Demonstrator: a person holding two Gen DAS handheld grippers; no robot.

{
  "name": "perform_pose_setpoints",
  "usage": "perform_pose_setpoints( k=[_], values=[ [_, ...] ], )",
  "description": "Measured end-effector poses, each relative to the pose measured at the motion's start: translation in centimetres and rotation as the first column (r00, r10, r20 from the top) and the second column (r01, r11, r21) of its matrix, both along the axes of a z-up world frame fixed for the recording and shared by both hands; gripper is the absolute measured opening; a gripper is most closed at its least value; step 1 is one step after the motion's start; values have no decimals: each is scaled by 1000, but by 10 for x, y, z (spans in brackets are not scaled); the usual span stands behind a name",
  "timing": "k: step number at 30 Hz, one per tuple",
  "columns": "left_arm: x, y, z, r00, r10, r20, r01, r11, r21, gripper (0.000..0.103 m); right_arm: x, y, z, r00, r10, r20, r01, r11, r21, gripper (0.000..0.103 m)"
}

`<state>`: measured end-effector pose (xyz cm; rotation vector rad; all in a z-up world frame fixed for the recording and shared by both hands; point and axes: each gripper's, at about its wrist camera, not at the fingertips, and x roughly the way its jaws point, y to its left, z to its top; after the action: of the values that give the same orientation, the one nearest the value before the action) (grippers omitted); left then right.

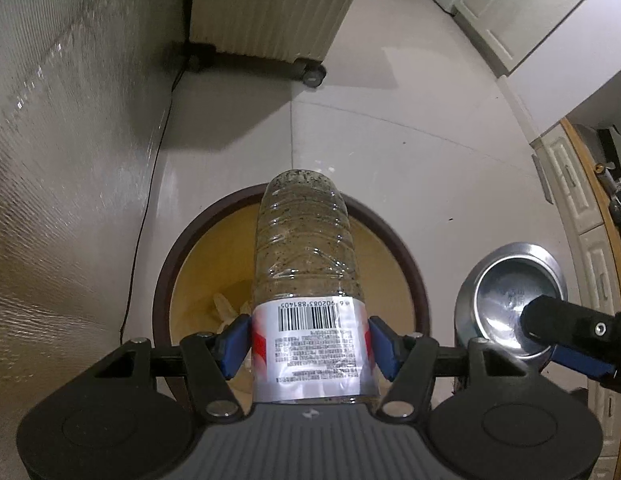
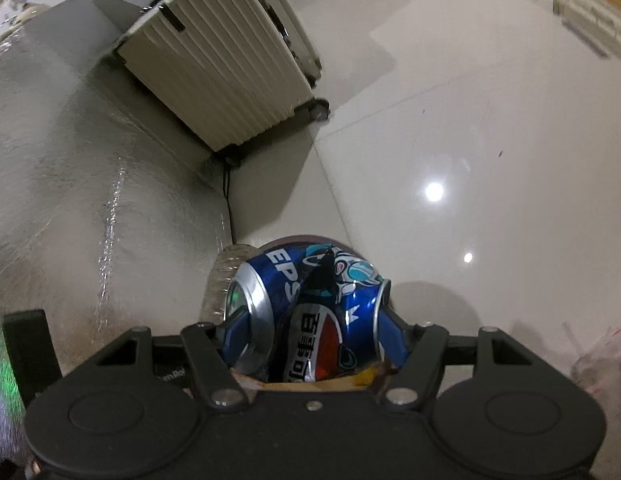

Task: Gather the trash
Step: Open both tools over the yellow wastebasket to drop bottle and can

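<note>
Jaws, left gripper (image 1: pixel 310 340): I had them clenched on the labelled waist of a clear plastic bottle (image 1: pixel 306 264), one blue pad on each side of the label. Jaws, right gripper (image 2: pixel 314 336): clenched on a crushed blue cola can (image 2: pixel 310 312), pads bearing on its two ends. Relation governing the drop, as I judged it: the bottle's long axis ran straight out along the left fingers, base foremost, and hung directly over the mouth of a round bin (image 1: pixel 406 256) with a dark brown rim and yellow inside. That made the left hand the nearer; the can (image 1: pixel 510 300), seen from the left wrist, sat off to the right, outside the rim. Bottle: transparent, ribbed, speckled with dark grit inside, silver-and-red label with a barcode. Can: folded almost double at the middle, both silver rims showing, long axis across the jaws. Bin contents: pale crumpled scraps at the bottom, kind not discernible. Surroundings: glossy white tiled floor (image 2: pixel 470 128), a cream ribbed suitcase (image 2: pixel 214 64) on wheels beyond, against the wall.
</note>
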<state>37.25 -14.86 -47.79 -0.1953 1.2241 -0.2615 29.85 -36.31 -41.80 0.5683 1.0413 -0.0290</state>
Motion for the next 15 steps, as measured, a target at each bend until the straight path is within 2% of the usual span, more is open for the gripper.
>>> perform_pose_setpoints(
  k=[5,6,7,9,15],
  values=[
    [9,7,-16,1000,13,-16,-13,1000,4,65,17,6,-23,999,-31,-27,31,999,11,68],
    [10,8,-16,1000,20,-22,-19,1000,14,68,20,6,-26,999,-34,-30,35,999,12,68],
    [10,10,-16,999,25,-26,-24,999,24,77,22,7,-30,999,-39,-33,39,999,11,68],
    [9,13,-11,1000,25,-3,-25,999,38,85,28,8,-35,998,-45,-42,45,999,5,68],
    [6,13,0,999,-35,11,33,993,111,86,46,15,-52,997,-45,-64,46,999,14,72]
  ],
)
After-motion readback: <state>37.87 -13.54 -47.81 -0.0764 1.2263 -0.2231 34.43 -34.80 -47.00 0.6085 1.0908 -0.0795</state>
